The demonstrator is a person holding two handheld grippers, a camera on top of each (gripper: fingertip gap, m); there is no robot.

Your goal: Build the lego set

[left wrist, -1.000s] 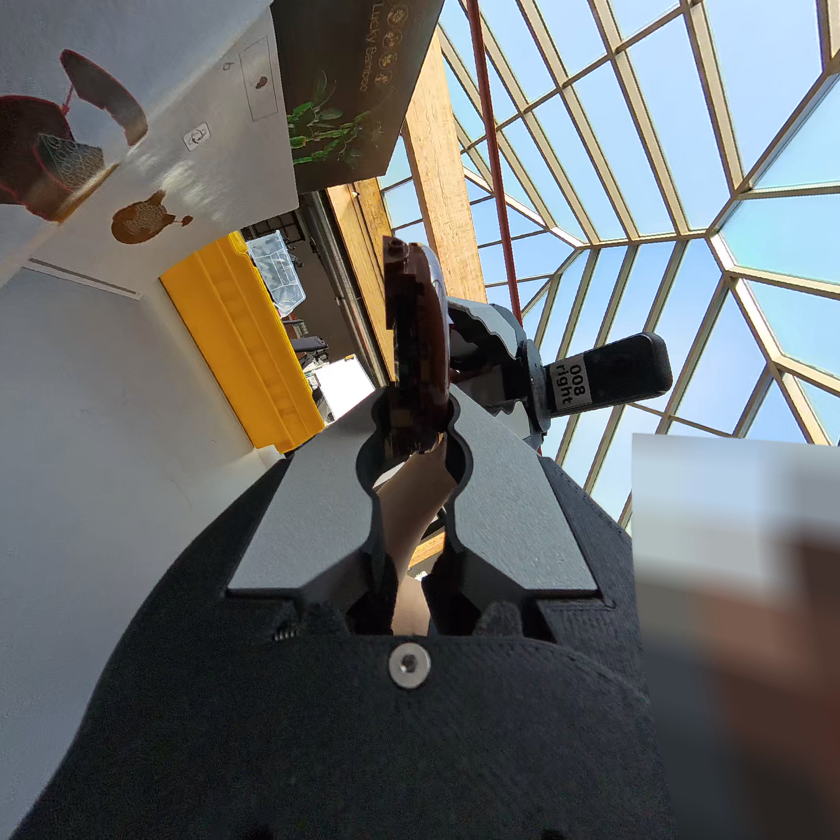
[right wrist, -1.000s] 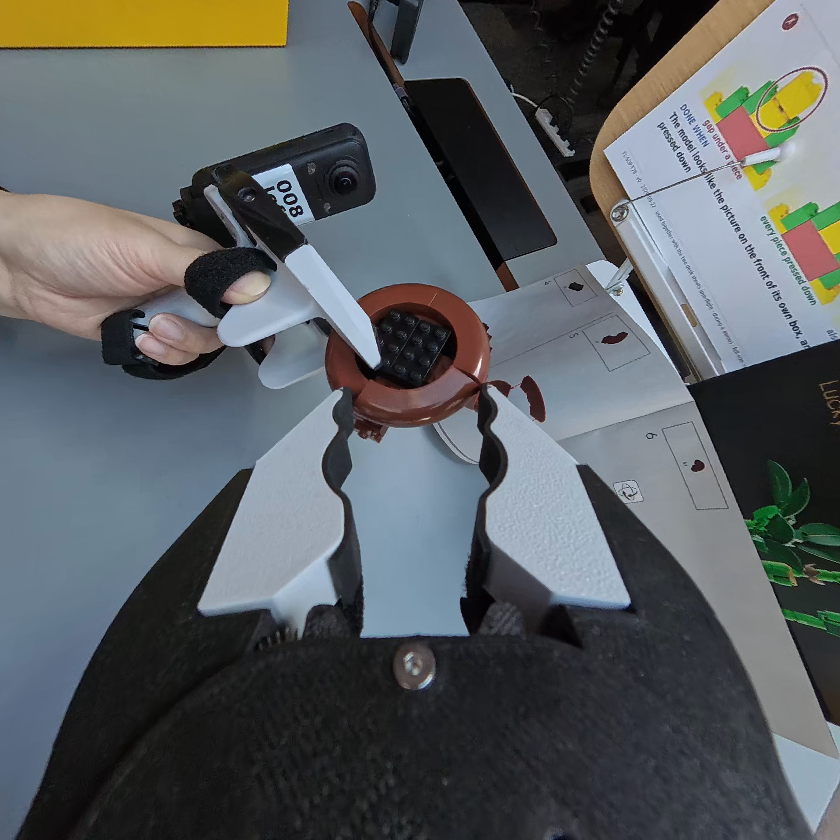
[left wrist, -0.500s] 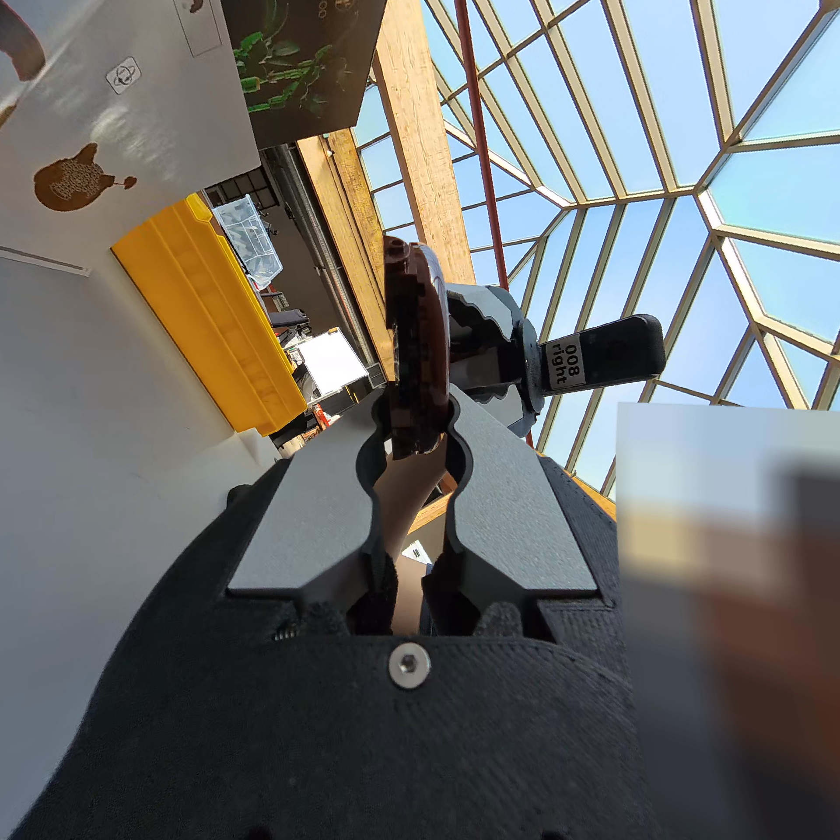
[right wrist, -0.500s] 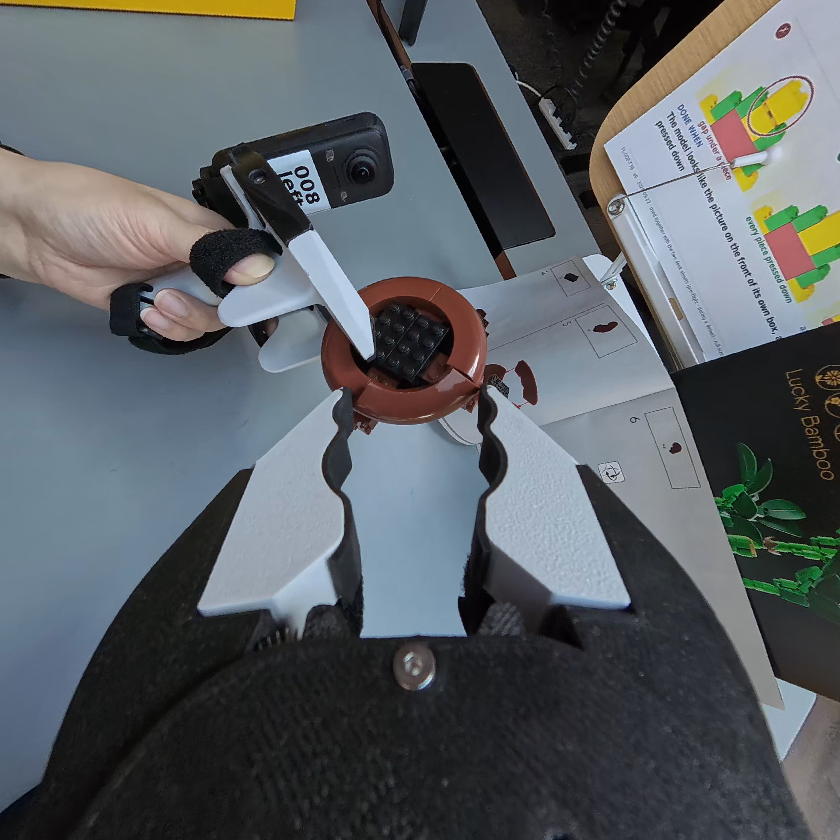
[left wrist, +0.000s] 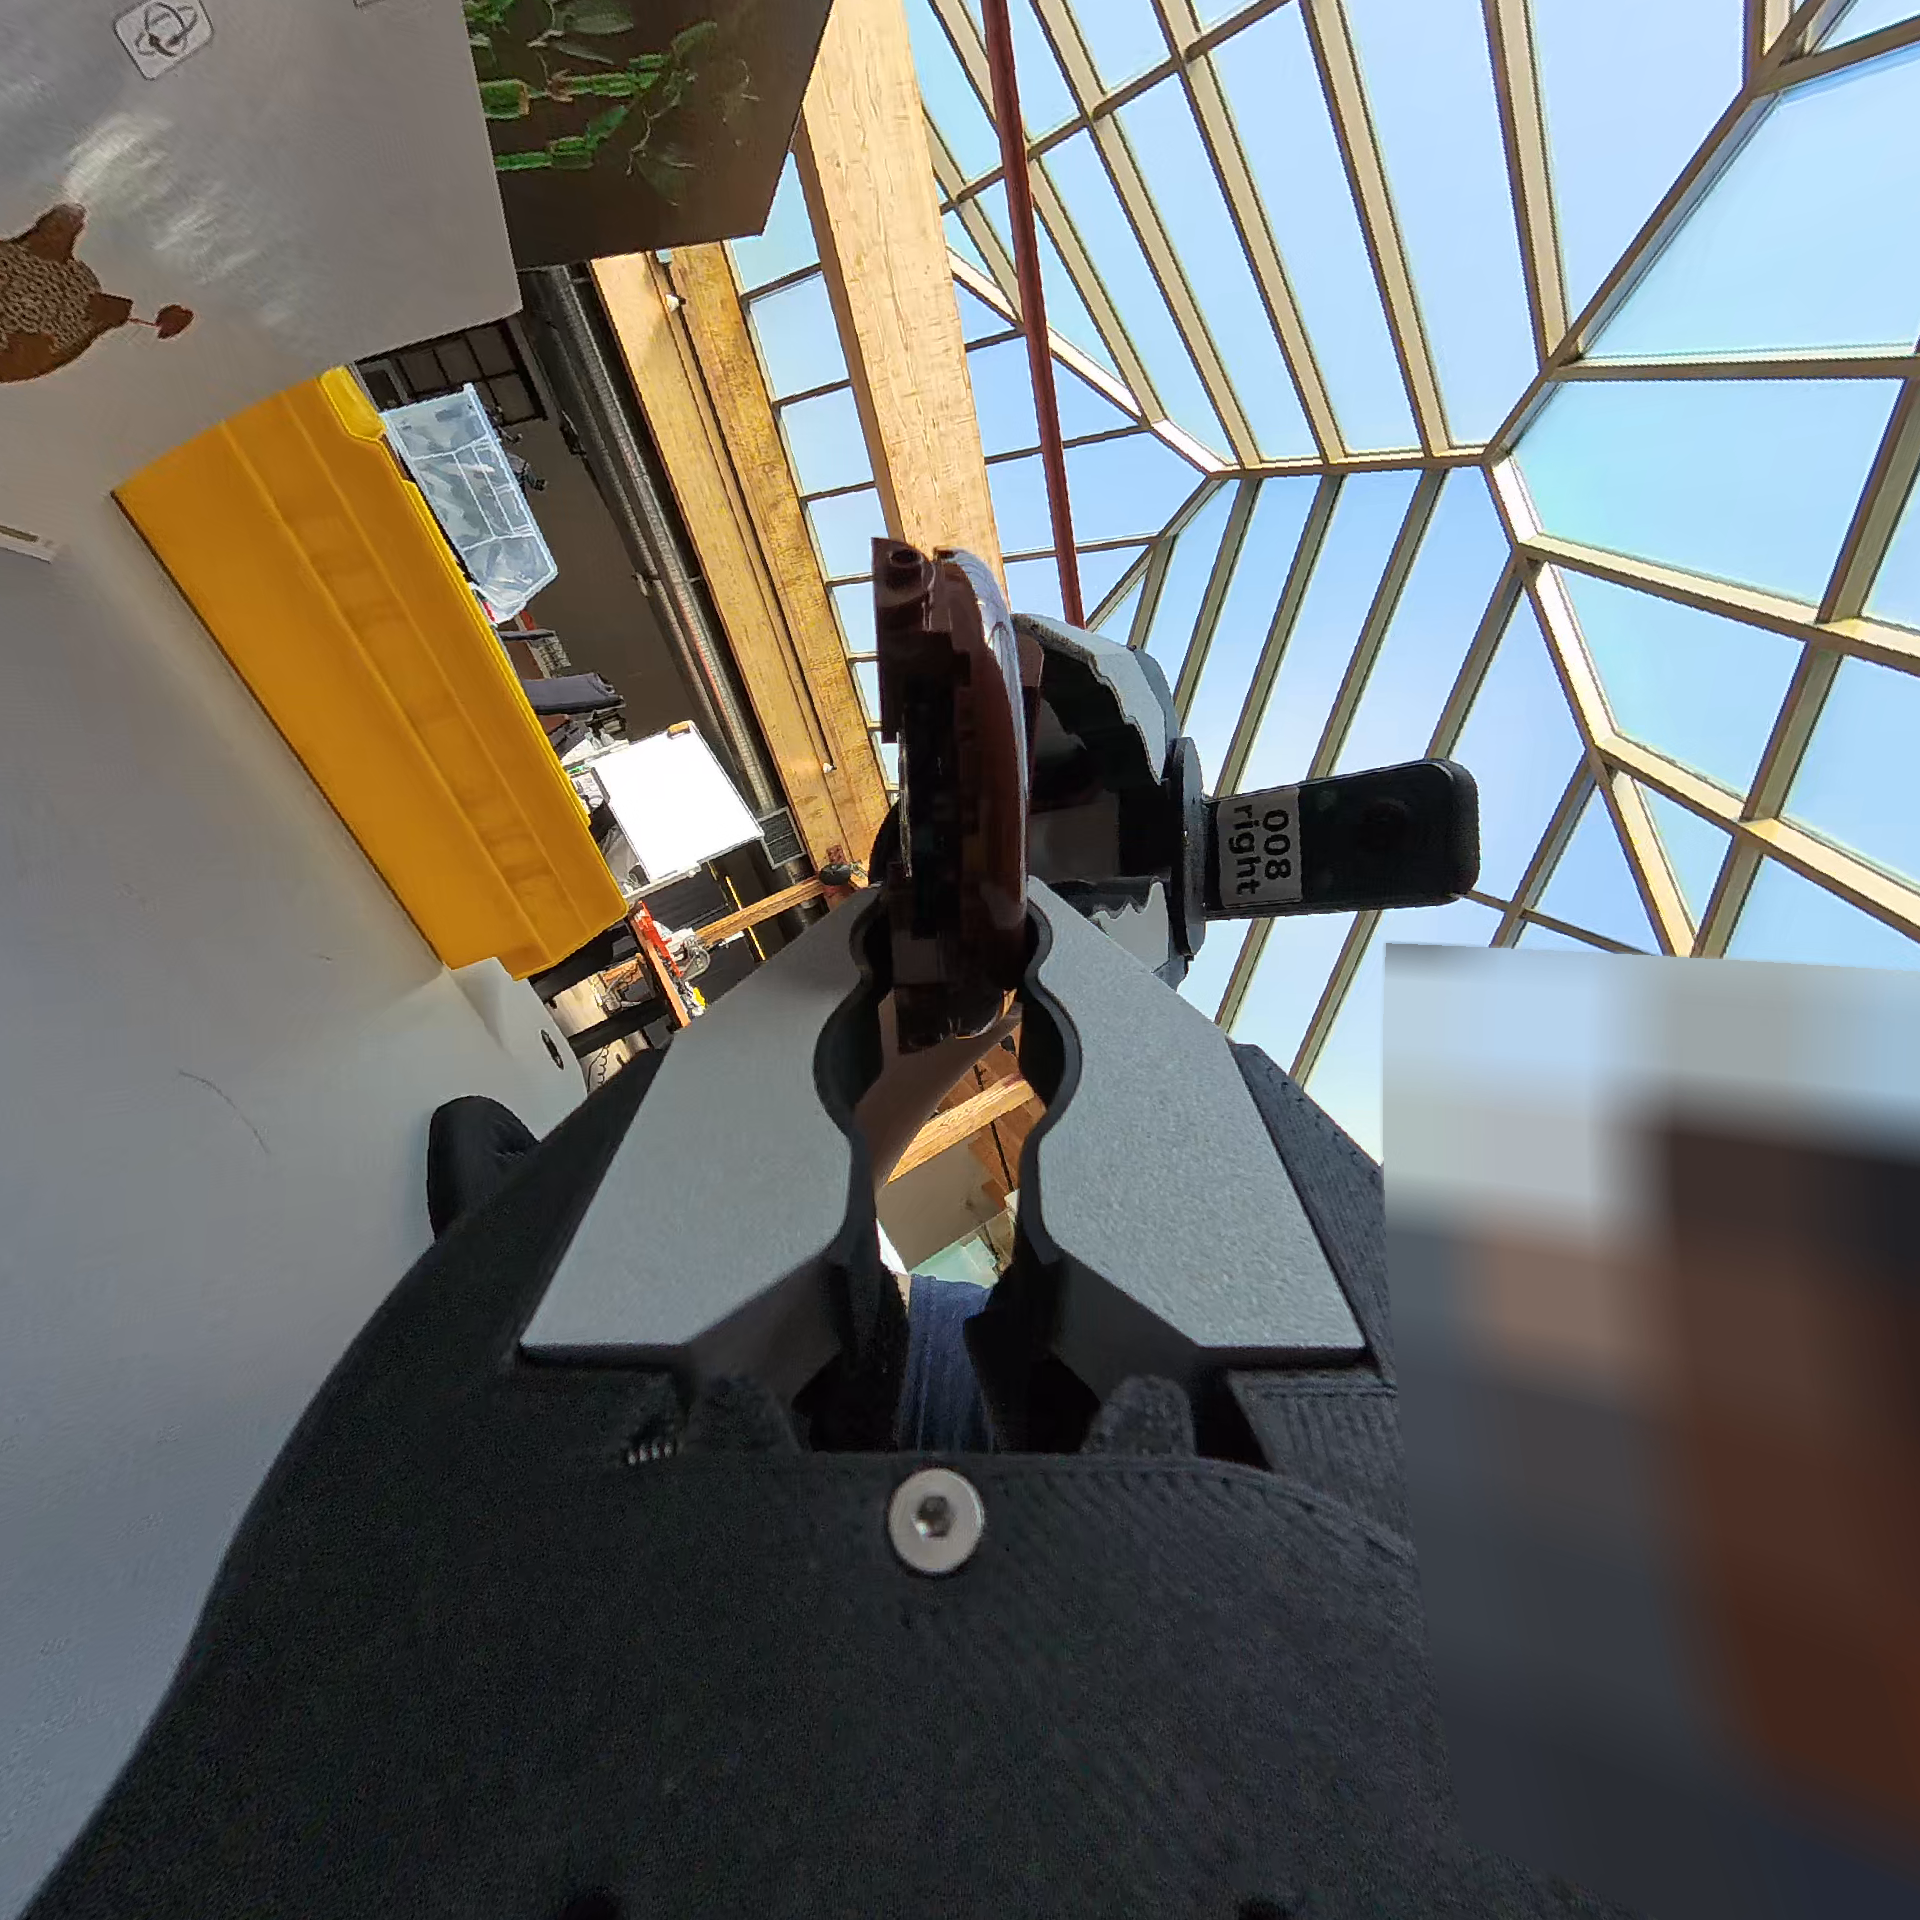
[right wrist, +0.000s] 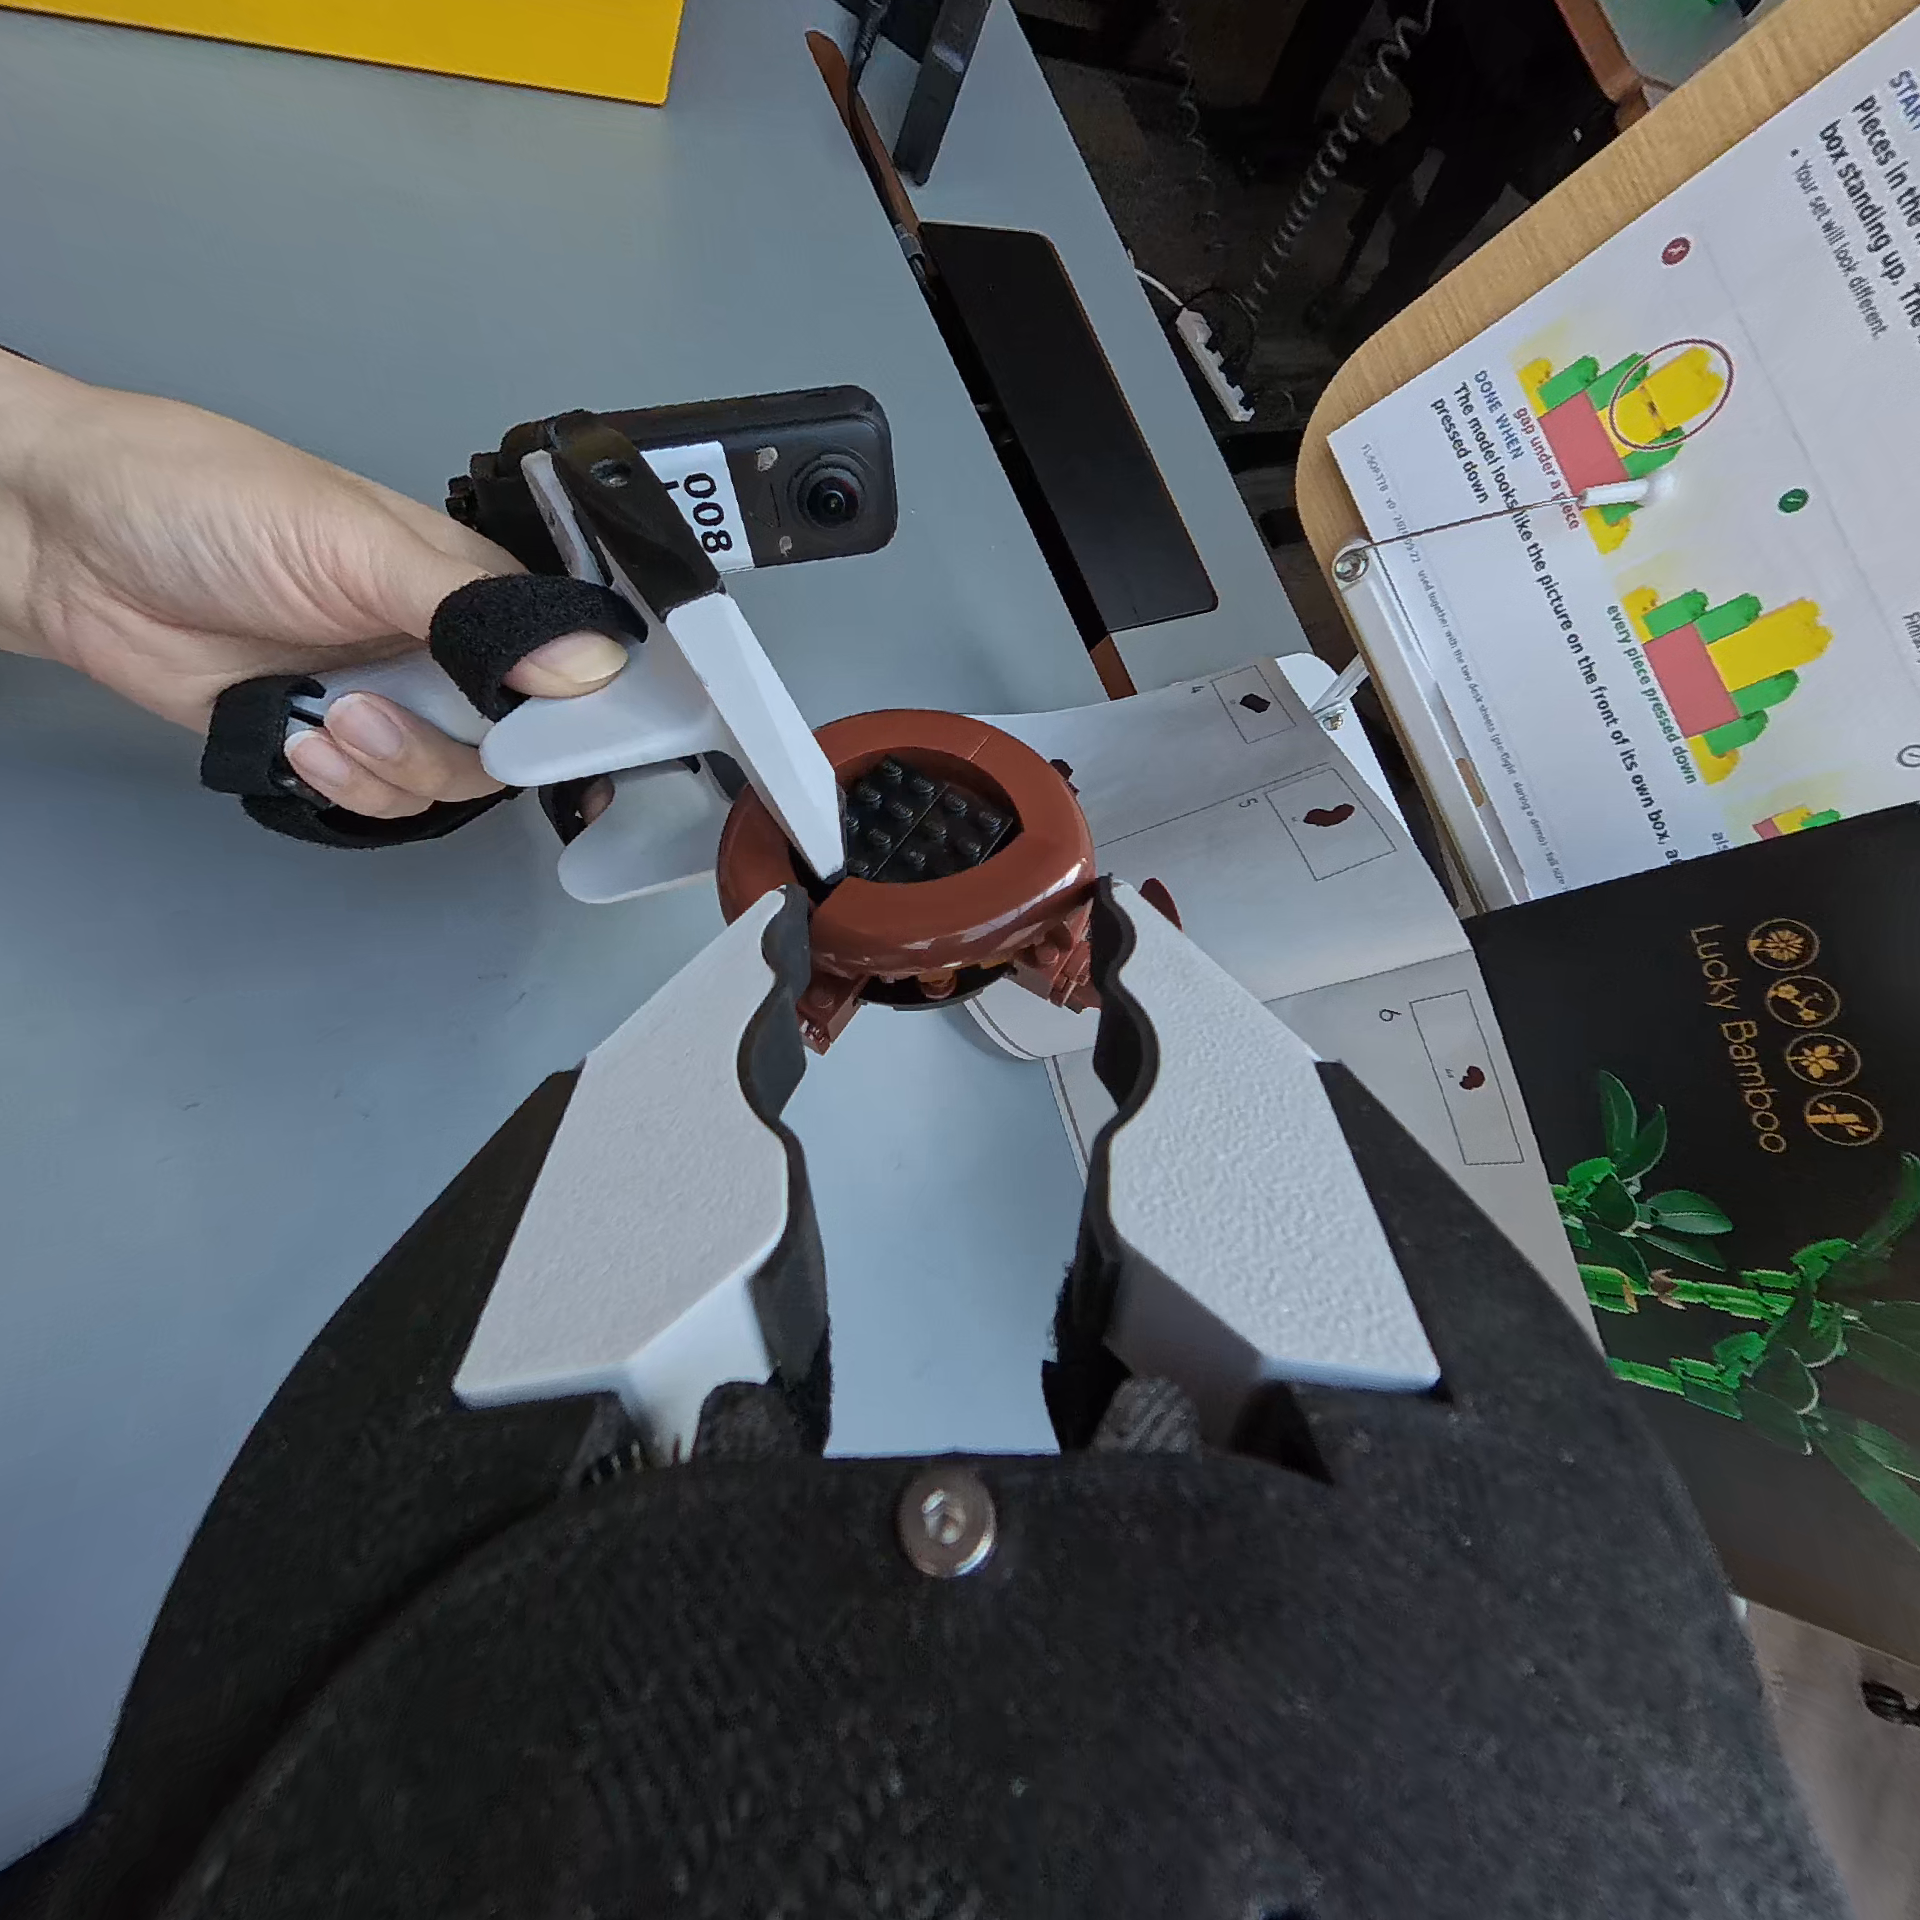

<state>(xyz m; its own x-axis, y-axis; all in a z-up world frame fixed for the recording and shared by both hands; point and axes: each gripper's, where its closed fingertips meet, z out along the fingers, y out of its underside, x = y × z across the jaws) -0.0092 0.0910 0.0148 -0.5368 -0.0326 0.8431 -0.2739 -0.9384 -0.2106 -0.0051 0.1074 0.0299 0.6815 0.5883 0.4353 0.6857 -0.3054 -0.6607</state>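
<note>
Left gripper (left wrist: pixel 951 940) is clamping the brown lego pot (right wrist: pixel 906 831), fingers nearly closed on its rim: one finger (right wrist: pixel 769 727) is sitting inside the ring against the black studded plates (right wrist: pixel 920 821), the other is pressing outside. A hand (right wrist: pixel 239 582) is squeezing that gripper's handle. Right gripper (right wrist: pixel 940 940) is holding the same pot from the near side, fingers spread fairly wide, tips touching the pot's two flanks. The pot is being held between both grippers above the grey counter (right wrist: pixel 312 260), over the edge of the open instruction booklet (right wrist: pixel 1340 862). In the left wrist view the pot (left wrist: pixel 951 790) is showing edge-on, with the right gripper (left wrist: pixel 1101 748) just behind it. A dark box with a green plant picture (right wrist: pixel 1745 1195) is lying near the counter's right edge, beside the booklet. A yellow bin (left wrist: pixel 364 675) is sitting at the counter's far edge.
</note>
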